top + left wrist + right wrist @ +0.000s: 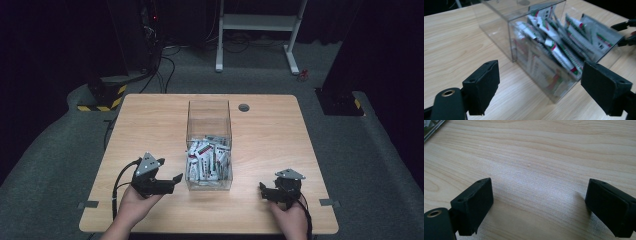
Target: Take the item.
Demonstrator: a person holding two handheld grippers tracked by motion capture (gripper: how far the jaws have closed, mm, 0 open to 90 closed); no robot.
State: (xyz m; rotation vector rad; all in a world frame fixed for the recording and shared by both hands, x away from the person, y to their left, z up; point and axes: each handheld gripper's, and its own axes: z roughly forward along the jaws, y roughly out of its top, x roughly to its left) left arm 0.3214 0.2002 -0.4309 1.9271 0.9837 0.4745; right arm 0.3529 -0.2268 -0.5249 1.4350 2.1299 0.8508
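Both grippers, left [176, 178] and right [261, 188], spread wide, flanking clear box [209, 145] of red-and-green-striped white sachets [564, 42]

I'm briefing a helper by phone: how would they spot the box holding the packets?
Start at the wooden table. At its middle stands a clear box, between the left gripper and right gripper. It alone is see-through, with white packets piled inside.

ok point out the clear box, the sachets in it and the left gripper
clear box [209, 112], high view, on its bare far wall
sachets [554, 47], left gripper view, on a white sachet in the pile
left gripper [176, 178], high view, between its open jaw tips
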